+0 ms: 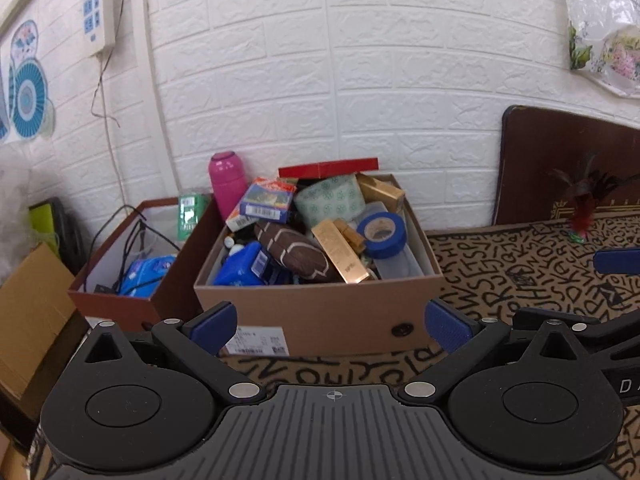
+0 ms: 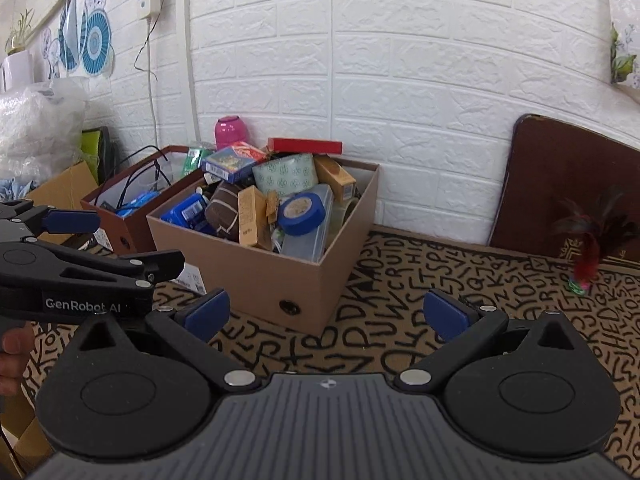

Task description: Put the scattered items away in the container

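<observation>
heaping above the rim of the cardboard box (image 1: pixel 320 304), the blue tape roll (image 1: pixel 381 235) and gold carton (image 1: pixel 345 256) could slide out if nudged; both tools, left (image 1: pixel 328 322) and right (image 2: pixel 326 314), hang released and empty before that box, while the feather shuttlecock (image 2: pixel 585 258) lies far right of it.

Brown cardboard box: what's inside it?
Box holds blue tape roll, gold carton, brown pouch, card pack, patterned roll; lower layers are covered.
</observation>
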A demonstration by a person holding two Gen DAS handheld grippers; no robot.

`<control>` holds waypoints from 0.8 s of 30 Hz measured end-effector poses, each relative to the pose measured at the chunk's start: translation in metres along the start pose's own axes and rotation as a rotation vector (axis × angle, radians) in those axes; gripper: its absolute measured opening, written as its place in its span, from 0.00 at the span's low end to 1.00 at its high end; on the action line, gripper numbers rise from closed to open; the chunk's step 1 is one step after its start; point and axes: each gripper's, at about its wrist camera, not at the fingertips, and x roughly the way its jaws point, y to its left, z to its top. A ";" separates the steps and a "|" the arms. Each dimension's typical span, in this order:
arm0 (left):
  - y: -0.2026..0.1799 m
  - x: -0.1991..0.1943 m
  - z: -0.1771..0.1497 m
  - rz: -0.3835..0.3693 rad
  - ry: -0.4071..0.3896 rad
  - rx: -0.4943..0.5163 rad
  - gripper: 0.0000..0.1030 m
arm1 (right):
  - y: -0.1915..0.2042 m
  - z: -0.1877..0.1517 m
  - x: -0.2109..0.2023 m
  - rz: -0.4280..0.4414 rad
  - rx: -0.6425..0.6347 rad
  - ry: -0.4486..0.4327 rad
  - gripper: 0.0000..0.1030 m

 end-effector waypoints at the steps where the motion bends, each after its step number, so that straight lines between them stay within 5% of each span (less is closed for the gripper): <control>1: 0.000 0.000 -0.002 -0.007 0.011 -0.003 1.00 | 0.000 -0.003 -0.002 -0.002 -0.002 0.004 0.99; 24: -0.014 0.003 -0.009 -0.033 0.038 -0.024 1.00 | 0.001 -0.017 -0.003 -0.042 -0.035 0.048 0.99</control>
